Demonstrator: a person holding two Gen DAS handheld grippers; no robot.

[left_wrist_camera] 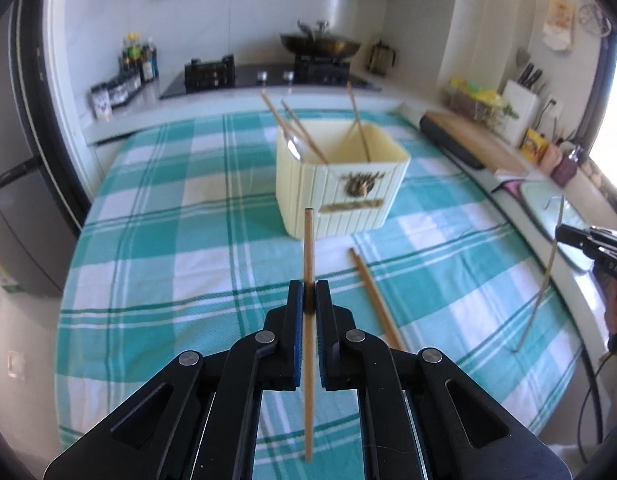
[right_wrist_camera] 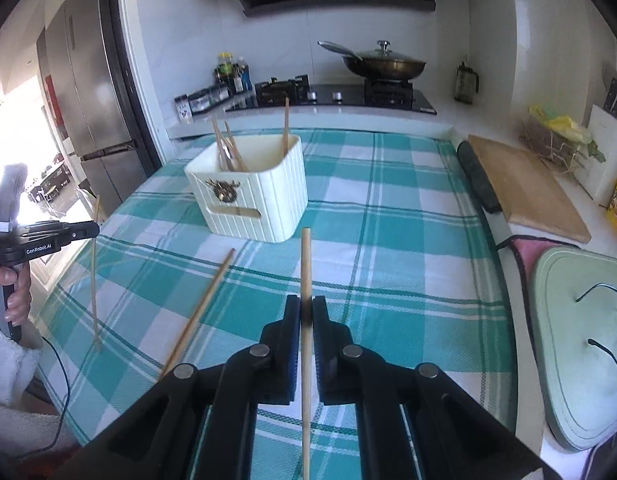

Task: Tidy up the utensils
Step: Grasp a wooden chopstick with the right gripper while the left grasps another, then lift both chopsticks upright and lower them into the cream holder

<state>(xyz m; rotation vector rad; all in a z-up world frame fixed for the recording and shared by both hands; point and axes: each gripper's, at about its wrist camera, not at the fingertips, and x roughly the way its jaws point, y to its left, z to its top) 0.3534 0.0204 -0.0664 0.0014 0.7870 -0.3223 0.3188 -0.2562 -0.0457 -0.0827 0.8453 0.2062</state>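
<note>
Left wrist view: beyond the jaws a cream ribbed utensil box [left_wrist_camera: 340,176] stands on the teal checked cloth [left_wrist_camera: 180,240], three chopsticks and a spoon leaning inside. A loose chopstick [left_wrist_camera: 374,300] lies just right of the jaws. The left gripper [left_wrist_camera: 308,296] is clamped on an upright wooden chopstick [left_wrist_camera: 308,248].

Right wrist view: the box [right_wrist_camera: 252,196] sits ahead-left of the jaws, a loose chopstick [right_wrist_camera: 204,304] lying to their left. The right gripper [right_wrist_camera: 305,308] is clamped on its own pale chopstick [right_wrist_camera: 305,264].
</note>
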